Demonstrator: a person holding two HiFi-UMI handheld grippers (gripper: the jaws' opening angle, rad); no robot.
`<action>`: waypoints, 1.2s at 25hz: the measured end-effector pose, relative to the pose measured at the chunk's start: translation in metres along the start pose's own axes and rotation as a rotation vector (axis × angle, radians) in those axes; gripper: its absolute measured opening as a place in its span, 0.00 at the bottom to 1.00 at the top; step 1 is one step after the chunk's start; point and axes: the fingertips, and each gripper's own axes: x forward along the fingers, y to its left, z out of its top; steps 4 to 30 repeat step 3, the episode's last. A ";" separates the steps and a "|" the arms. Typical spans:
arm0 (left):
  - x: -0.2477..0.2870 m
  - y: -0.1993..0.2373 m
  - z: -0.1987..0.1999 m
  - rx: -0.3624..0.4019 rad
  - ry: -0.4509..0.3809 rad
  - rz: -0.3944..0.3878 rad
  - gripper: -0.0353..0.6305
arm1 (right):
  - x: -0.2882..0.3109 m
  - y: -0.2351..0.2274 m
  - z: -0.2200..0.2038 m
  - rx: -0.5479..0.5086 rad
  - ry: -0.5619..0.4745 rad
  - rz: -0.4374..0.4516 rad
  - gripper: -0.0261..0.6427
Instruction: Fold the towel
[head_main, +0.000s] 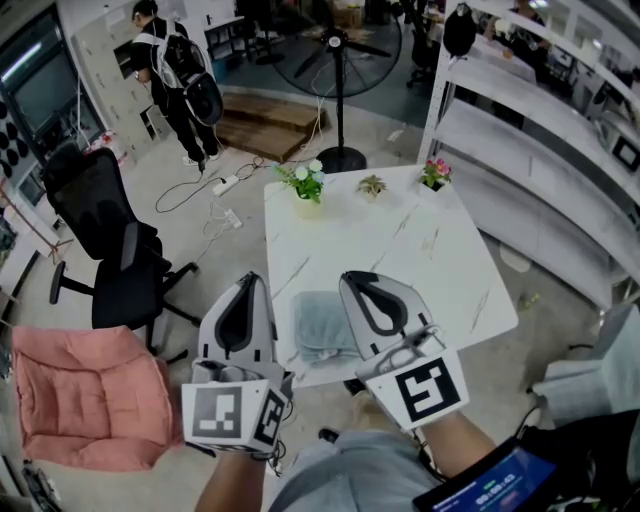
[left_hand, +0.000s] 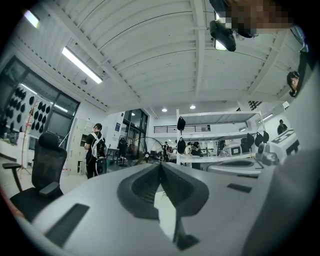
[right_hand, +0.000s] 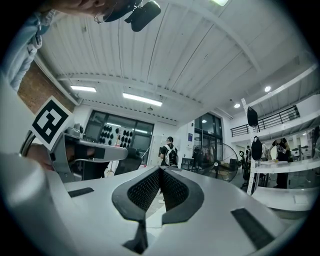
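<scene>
above the near edge of the white marble-patterned square table (head_main: 430, 250), the left gripper (head_main: 253, 280) and right gripper (head_main: 352, 278) hover level, jaws pressed together on nothing. no grasp is in hand; a further fold would call for parting them and dropping to an edge. the small grey-blue cloth towel (head_main: 322, 325) lies on that edge between them, untouched: a compact thick rectangle, perhaps already folded, though its layers are hard to make out.
</scene>
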 end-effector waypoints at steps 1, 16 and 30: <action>0.000 -0.001 0.000 0.001 -0.001 -0.001 0.06 | 0.000 0.000 0.000 -0.001 -0.001 0.000 0.06; 0.001 -0.002 0.000 0.003 -0.002 -0.005 0.06 | -0.001 0.000 0.000 -0.002 -0.003 0.000 0.06; 0.001 -0.002 0.000 0.003 -0.002 -0.005 0.06 | -0.001 0.000 0.000 -0.002 -0.003 0.000 0.06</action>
